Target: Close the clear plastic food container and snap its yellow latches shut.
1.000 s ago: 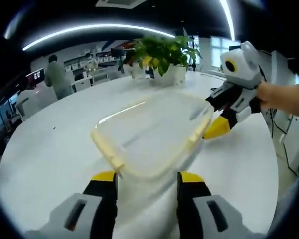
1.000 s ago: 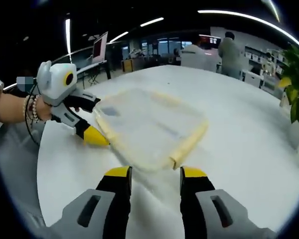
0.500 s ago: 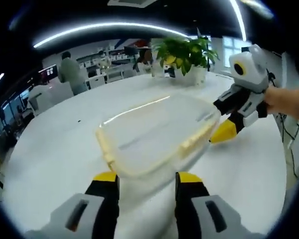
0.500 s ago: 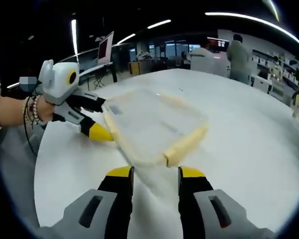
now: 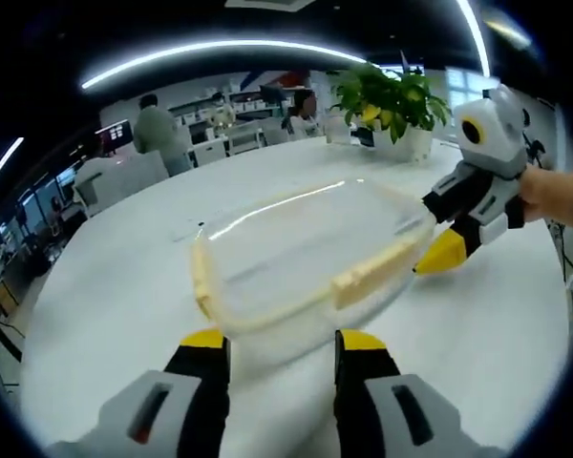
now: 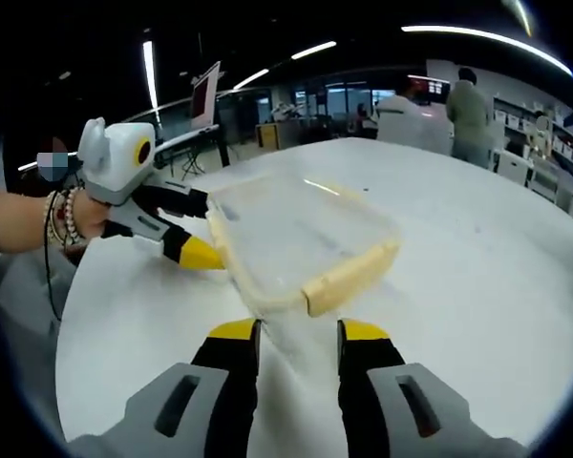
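**Container flat on table, both grippers at its edges**

The clear rectangular plastic food container [image 5: 301, 253] with pale yellow latches [image 5: 374, 272] lay on the round white table [image 5: 105, 305], lid on. Left gripper [image 5: 279, 345] sat just short of its near edge, jaws spread, nothing between them. Right gripper [image 6: 296, 334] likewise released and unloaded (contact with the latch unclear). A green potted plant [image 5: 392, 100] stood beyond.

Both grippers level, jaws parted.
Left gripper [image 5: 275, 345] points toward twelve o'clock with a gap between its yellow tips; right gripper [image 6: 299, 334] does likewise, a braceleted hand [image 6: 84, 216] at nine o'clock.
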A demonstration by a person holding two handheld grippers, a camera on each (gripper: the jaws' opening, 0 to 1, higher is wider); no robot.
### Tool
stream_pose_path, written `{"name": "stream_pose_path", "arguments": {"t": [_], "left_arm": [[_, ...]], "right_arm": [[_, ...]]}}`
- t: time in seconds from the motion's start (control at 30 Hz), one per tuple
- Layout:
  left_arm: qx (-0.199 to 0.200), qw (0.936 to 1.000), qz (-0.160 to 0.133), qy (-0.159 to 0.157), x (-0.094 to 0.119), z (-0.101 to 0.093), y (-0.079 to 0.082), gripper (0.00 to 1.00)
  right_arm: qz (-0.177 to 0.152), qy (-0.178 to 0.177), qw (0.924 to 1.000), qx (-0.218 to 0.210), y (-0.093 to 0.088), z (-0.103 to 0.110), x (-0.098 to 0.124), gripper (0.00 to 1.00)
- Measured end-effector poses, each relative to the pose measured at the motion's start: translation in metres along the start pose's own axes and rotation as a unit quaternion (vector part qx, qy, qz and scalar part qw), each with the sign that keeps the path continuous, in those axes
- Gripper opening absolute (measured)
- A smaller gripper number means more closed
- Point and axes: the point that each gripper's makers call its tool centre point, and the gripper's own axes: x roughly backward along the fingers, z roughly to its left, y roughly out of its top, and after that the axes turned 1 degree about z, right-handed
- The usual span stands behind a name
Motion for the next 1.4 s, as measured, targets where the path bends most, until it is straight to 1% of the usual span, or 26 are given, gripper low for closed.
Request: {"name": "stream_pose_path", "arguments": {"t": [0.17, 0.53, 0.57, 0.63, 0.73, 0.87, 0.93, 1.0, 1.03, 1.1, 1.13, 1.23, 1.3, 1.33, 1.4], "left_arm": [[0.0, 1.0, 0.002, -0.001, -0.008, 0.01, 0.003, 0.37], [0.001, 1.0, 0.001, -0.001, -0.009, 0.011, 0.003, 0.37], [0.002, 1.0, 0.0, -0.001, -0.008, 0.012, 0.003, 0.37], [0.005, 1.0, 0.0, -0.004, -0.006, 0.011, 0.003, 0.37], [0.003, 0.9999, 0.004, -0.01, 0.0, 0.009, 0.0, 0.37], [0.024, 0.9997, -0.007, -0.008, 0.012, 0.01, 0.001, 0.37], [0.034, 0.9993, -0.014, -0.007, 0.02, 0.009, 0.005, 0.38], [0.047, 0.9982, -0.036, -0.01, 0.028, 0.006, 0.013, 0.39], [0.05, 0.9969, -0.059, -0.018, 0.034, 0.002, 0.02, 0.41], [0.035, 0.9958, -0.076, -0.038, 0.043, -0.006, 0.025, 0.47], [0.033, 0.9957, -0.078, -0.039, 0.051, -0.008, 0.024, 0.54], [0.035, 0.9949, -0.079, -0.053, 0.072, -0.015, 0.025, 0.68], [0.023, 0.9935, -0.094, -0.06, 0.091, -0.02, 0.03, 0.7], [0.021, 0.9923, -0.107, -0.059, 0.102, -0.022, 0.034, 0.71], [0.024, 0.9909, -0.116, -0.064, 0.119, -0.024, 0.036, 0.75]], "right_arm": [[-0.005, -0.001, 1.0, -0.005, 0.005, -0.006, -0.007, 0.29], [-0.005, -0.005, 0.9999, -0.008, 0.006, -0.007, -0.009, 0.28], [-0.004, -0.005, 1.0, -0.006, 0.005, -0.006, -0.008, 0.28], [0.016, -0.007, 0.9998, 0.003, -0.003, -0.005, -0.007, 0.3], [0.021, -0.009, 0.9997, 0.001, -0.007, -0.003, -0.003, 0.32], [0.015, -0.013, 0.9998, 0.0, -0.004, 0.002, 0.009, 0.34], [0.012, -0.016, 0.9998, -0.003, -0.001, 0.005, 0.016, 0.36], [-0.001, -0.021, 0.9997, -0.01, 0.005, 0.008, 0.025, 0.38], [-0.008, -0.024, 0.9996, -0.013, 0.007, 0.009, 0.029, 0.39], [-0.017, -0.03, 0.9993, -0.012, 0.011, 0.012, 0.038, 0.4], [-0.023, -0.034, 0.999, -0.016, 0.013, 0.015, 0.043, 0.42], [-0.034, -0.034, 0.9984, -0.029, 0.017, 0.024, 0.056, 0.49], [-0.048, -0.033, 0.9977, -0.035, 0.02, 0.03, 0.065, 0.5], [-0.056, -0.035, 0.997, -0.041, 0.022, 0.032, 0.069, 0.51], [-0.063, -0.041, 0.9959, -0.05, 0.024, 0.036, 0.079, 0.54]]}}
